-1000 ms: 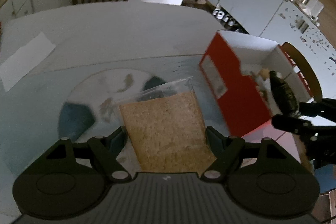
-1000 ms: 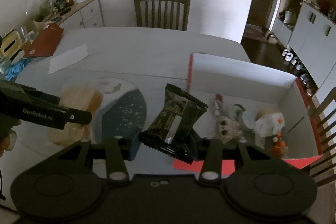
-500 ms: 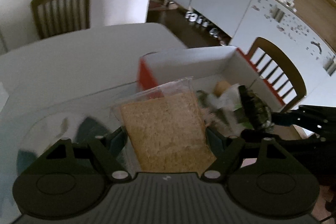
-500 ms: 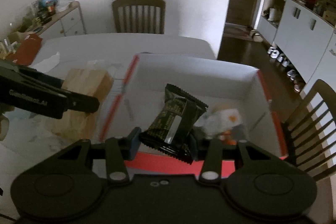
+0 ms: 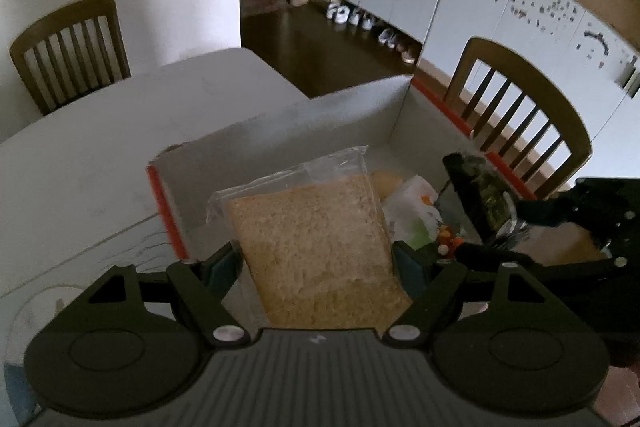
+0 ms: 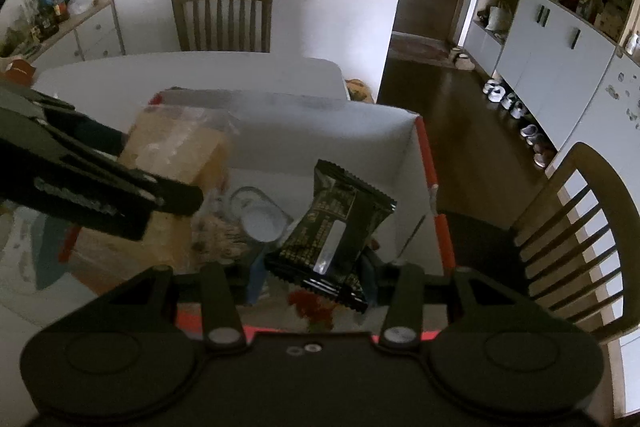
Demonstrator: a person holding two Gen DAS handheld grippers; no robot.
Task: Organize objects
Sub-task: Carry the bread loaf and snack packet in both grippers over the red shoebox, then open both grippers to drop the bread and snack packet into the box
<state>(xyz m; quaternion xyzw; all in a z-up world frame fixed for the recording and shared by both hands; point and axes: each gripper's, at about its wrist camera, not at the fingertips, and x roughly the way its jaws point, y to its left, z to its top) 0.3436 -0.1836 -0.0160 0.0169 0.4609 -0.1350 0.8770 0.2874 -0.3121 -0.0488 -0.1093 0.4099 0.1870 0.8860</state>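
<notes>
Gripping a bagged bread slice [image 5: 320,251], the left gripper [image 5: 318,263] holds it by both side edges, pads pressed against the clear bag. The slice stands up between the fingers, its sealed top edge free and tilted toward the box [image 5: 280,131]. In the right wrist view the same slice [image 6: 176,151] hangs over the left end of the box, above the red rim.

The right gripper [image 6: 312,275] is clamped on a black snack pack [image 6: 336,227]. The pack is pinched at its lower end and leans up and to the right, its crimped top edge clear of the walls. It sits over the box interior, toward the right wall [image 6: 408,195].

The box is open-topped, white inside, with red outer edges. Its floor already carries loose items: a white wrapper [image 5: 412,211], a round clear piece [image 6: 260,215], and a small red-orange item [image 5: 448,239]. Bare floor shows along the far wall, behind both held items.

The box stands at the right end of the table [image 5: 100,155], close to its edge. One chair [image 6: 576,227] stands just beside the box on the right; a second chair [image 6: 222,17] stands at the far end of the table. To the left of the box the tabletop is bare. The two grippers are near each other over the box but apart.
</notes>
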